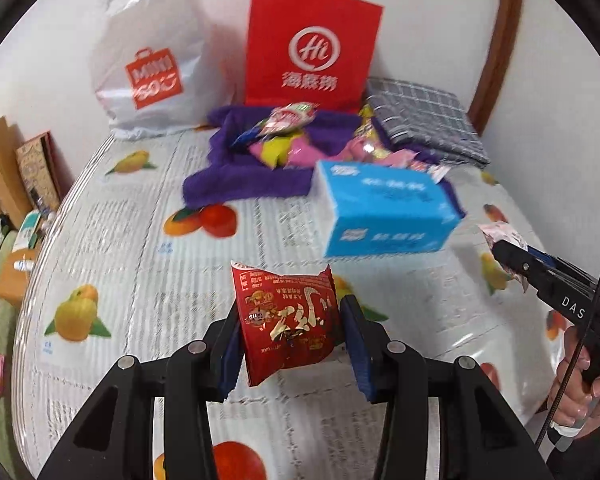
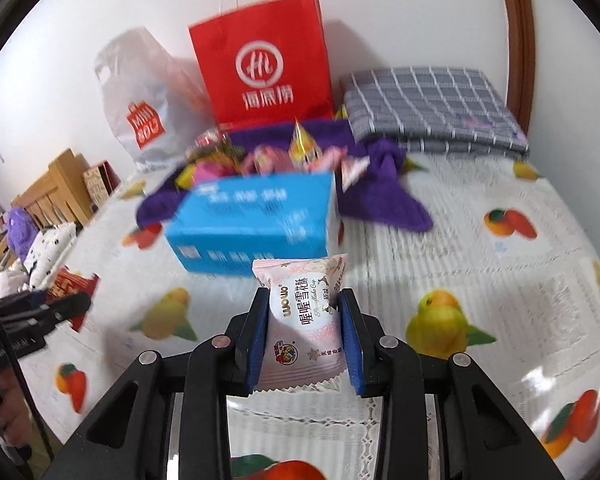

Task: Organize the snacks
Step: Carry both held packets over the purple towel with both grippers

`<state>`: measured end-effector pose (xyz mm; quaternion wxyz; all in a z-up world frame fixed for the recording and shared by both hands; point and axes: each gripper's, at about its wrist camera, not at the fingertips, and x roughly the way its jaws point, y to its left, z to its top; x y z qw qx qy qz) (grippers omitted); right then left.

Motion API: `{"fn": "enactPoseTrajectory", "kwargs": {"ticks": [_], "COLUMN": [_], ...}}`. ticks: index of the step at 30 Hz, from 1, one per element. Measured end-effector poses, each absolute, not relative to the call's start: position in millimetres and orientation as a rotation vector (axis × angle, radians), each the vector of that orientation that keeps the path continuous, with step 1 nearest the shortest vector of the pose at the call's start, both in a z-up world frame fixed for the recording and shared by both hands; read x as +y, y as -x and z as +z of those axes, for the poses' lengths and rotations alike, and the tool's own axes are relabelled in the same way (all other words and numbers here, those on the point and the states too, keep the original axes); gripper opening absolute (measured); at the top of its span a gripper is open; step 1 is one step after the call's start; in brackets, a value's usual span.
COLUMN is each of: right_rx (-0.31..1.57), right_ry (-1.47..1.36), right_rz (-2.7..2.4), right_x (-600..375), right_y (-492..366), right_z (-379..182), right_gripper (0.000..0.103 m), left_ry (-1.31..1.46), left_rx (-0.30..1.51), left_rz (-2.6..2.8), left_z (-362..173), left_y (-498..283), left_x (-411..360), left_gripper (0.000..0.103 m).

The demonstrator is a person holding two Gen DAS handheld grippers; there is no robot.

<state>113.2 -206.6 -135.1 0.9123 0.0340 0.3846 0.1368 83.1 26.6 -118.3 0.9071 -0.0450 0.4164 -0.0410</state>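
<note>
My left gripper point(image 1: 290, 334) is shut on a red snack packet point(image 1: 288, 322) with gold lettering, held above the table. My right gripper point(image 2: 303, 334) is shut on a pale pink snack packet point(image 2: 300, 320), also lifted off the table. The right gripper point(image 1: 512, 258) also shows at the right edge of the left wrist view, and the left gripper point(image 2: 66, 306) at the left edge of the right wrist view. Ahead stands a blue box point(image 1: 384, 212) point(image 2: 256, 224). Behind it a pile of loose snacks point(image 1: 288, 136) point(image 2: 268, 158) lies on a purple towel point(image 1: 240, 176) point(image 2: 396, 204).
The table carries a fruit-print cover point(image 1: 140, 264) point(image 2: 480, 280). A red paper bag point(image 1: 312, 46) point(image 2: 264, 60) and a white plastic bag point(image 1: 148, 60) point(image 2: 140, 100) stand against the wall. A folded grey checked cloth point(image 1: 424, 120) point(image 2: 432, 104) lies at the back right. Wooden furniture point(image 2: 56, 192) is left of the table.
</note>
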Motion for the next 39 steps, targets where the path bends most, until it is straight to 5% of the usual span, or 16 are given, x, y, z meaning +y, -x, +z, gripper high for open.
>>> {"fn": "enactPoseTrajectory", "kwargs": {"ticks": [39], "right_rx": [0.725], "right_ry": [-0.069], "right_rz": [0.360], "right_x": [-153.5], "right_y": [-241.5], "right_z": [-38.6], "right_gripper": [0.034], "left_ry": [0.115], "left_rx": [0.726], "left_rz": [-0.152], "left_z": [-24.9], "left_y": [-216.5], "left_x": [40.1], "left_gripper": [0.043]}}
